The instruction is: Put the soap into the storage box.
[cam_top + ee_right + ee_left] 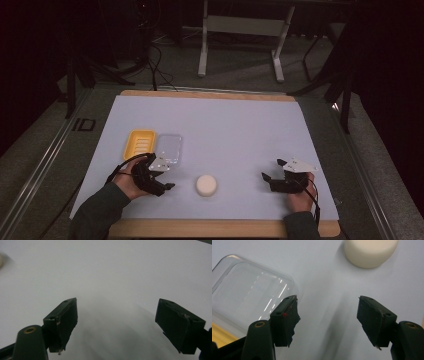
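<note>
Soap (206, 185), perhaps, between left hand-held gripper (167, 175) and right hand-held gripper (272, 170); both wide, empty

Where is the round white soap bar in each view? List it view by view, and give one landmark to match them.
High view: soap bar low centre, between the grippers.
Left gripper view: top right, beyond the open jaws.
Right gripper view: a sliver at the far left edge.
Shared landmark: the white table sheet.

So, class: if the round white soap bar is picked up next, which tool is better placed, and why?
Probably the left tool. It sits open right beside the round white soap bar, jaws aimed toward it. The right tool, also open, is farther away over bare white mat.
</note>
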Demonstrator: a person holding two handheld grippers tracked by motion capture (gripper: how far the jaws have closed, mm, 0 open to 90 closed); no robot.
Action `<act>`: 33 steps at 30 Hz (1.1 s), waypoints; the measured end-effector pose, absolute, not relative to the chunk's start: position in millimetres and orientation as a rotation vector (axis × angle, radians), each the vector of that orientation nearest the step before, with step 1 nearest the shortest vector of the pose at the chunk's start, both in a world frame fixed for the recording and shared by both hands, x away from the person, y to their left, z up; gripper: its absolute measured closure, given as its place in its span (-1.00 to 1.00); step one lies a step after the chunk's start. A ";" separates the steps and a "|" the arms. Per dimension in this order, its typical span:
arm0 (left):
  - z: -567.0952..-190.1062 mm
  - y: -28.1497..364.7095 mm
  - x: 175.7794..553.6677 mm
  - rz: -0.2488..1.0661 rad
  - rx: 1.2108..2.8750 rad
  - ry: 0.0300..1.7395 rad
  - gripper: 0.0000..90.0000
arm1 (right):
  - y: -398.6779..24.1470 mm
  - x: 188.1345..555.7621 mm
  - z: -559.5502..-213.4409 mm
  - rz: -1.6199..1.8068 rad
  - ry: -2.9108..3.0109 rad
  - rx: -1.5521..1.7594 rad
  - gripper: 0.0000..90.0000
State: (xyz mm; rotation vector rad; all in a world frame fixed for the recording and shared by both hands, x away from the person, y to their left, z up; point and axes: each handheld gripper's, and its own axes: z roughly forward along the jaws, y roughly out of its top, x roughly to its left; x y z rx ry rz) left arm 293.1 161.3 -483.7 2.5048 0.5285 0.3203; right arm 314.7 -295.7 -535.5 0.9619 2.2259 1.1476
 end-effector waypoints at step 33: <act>-479.1 112.6 303.7 0.241 2.651 0.359 -0.62 | -295.5 314.0 -535.4 1.149 2.230 0.950 -0.61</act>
